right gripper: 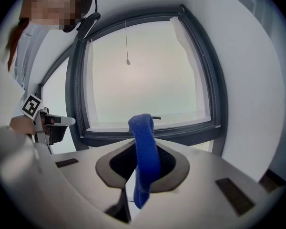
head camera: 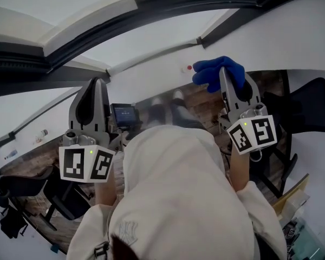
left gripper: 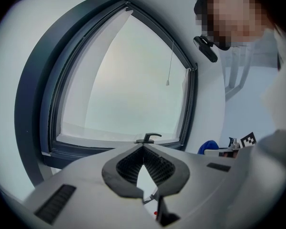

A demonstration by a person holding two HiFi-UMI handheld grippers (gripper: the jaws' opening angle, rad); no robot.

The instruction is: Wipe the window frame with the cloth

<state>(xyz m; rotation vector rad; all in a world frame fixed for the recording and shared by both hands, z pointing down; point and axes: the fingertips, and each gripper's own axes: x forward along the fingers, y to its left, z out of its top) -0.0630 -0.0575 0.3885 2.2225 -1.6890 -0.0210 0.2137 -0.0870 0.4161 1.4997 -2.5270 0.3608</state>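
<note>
A blue cloth [right gripper: 146, 152] stands folded between the jaws of my right gripper [right gripper: 143, 143], which is shut on it. In the head view the cloth [head camera: 219, 71] bunches over the right gripper [head camera: 226, 73], held up near the white wall below the window. The dark window frame [right gripper: 79, 104] fills the view ahead, some way beyond the cloth. My left gripper [left gripper: 144, 148] is shut with nothing in it and points at the lower rail of the frame [left gripper: 38, 104]. In the head view the left gripper [head camera: 96, 82] is raised at the left, level with the right one.
A window handle [left gripper: 148, 138] sits on the bottom rail, and a thin pull cord [right gripper: 127, 61] hangs in front of the pane. Black office chairs [head camera: 309, 110] stand on the floor at right and lower left. A small red mark [head camera: 189, 67] is on the wall.
</note>
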